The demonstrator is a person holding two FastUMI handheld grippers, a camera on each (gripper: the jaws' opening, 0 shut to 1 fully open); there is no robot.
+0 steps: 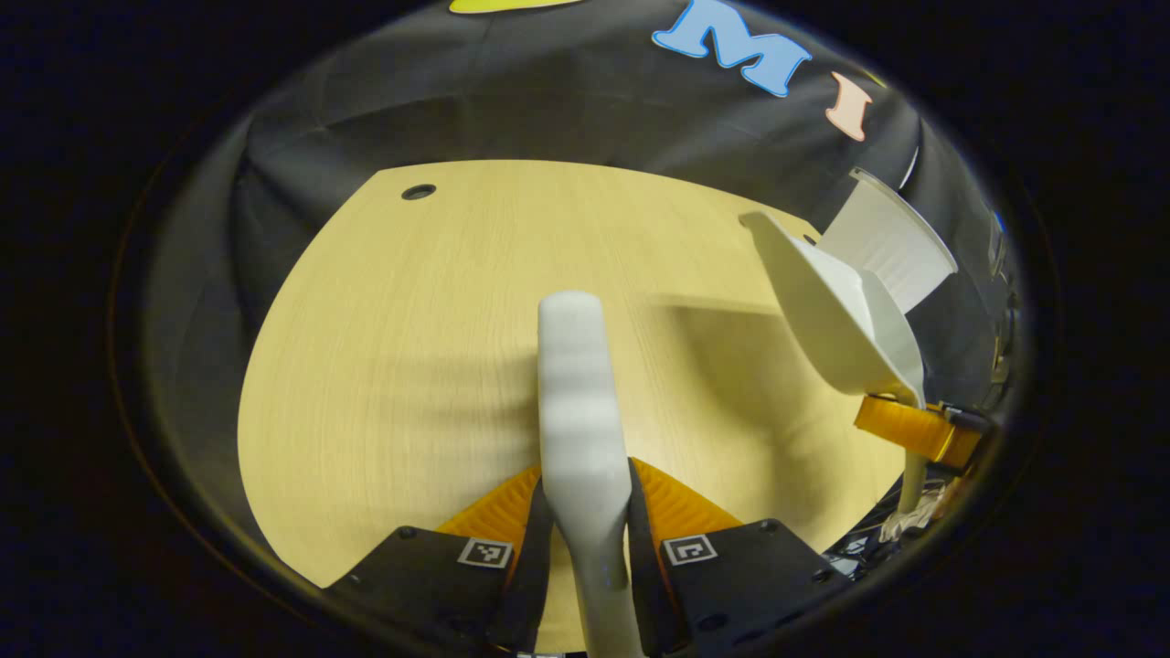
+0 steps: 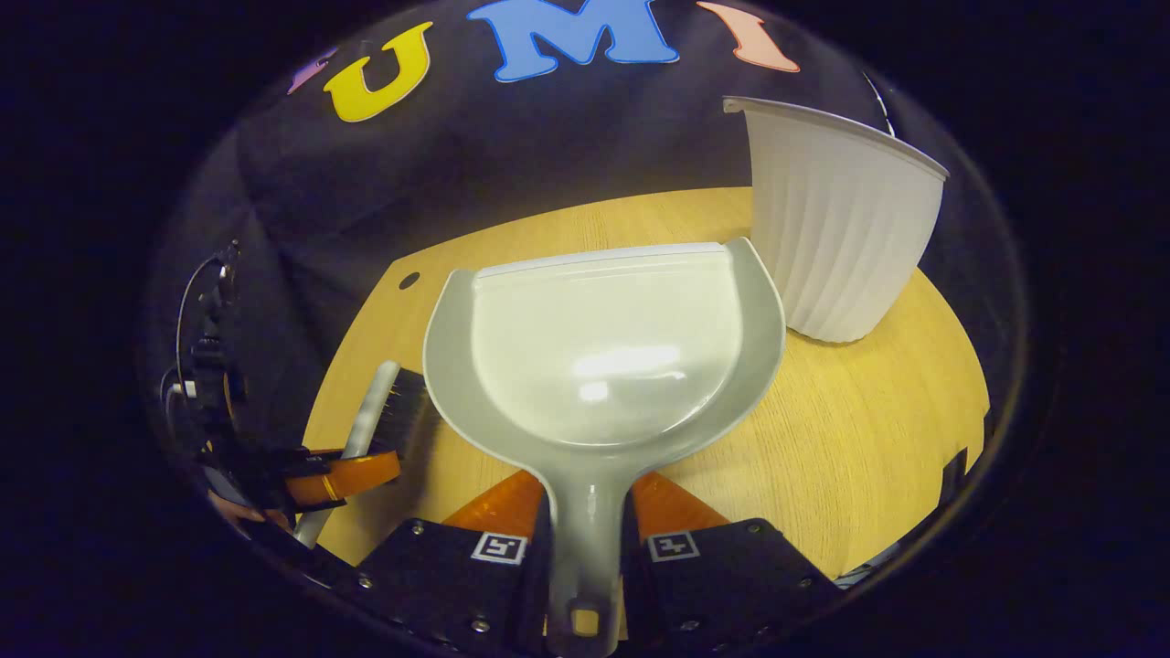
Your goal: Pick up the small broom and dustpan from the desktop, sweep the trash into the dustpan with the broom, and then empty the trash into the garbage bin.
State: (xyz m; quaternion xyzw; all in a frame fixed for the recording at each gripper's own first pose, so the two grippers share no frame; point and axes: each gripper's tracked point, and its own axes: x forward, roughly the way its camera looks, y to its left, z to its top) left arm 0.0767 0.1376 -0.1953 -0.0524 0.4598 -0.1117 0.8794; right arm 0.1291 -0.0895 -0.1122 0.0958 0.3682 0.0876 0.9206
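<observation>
My left gripper is shut on the handle of the small white broom, which points forward over the wooden table. My right gripper is shut on the handle of the pale dustpan, held level above the table with its mouth facing the far side and its scoop bare inside. In the left gripper view the dustpan is raised at the right, next to the white ribbed garbage bin. In the right gripper view the broom with its dark bristles sits low at the left, and the bin stands just beyond the dustpan's right corner.
A dark cable hole is set in the table's far left corner. The bin stands near the table's right edge. Black cloth walls close off the far side. Cables and a hand show behind the left gripper.
</observation>
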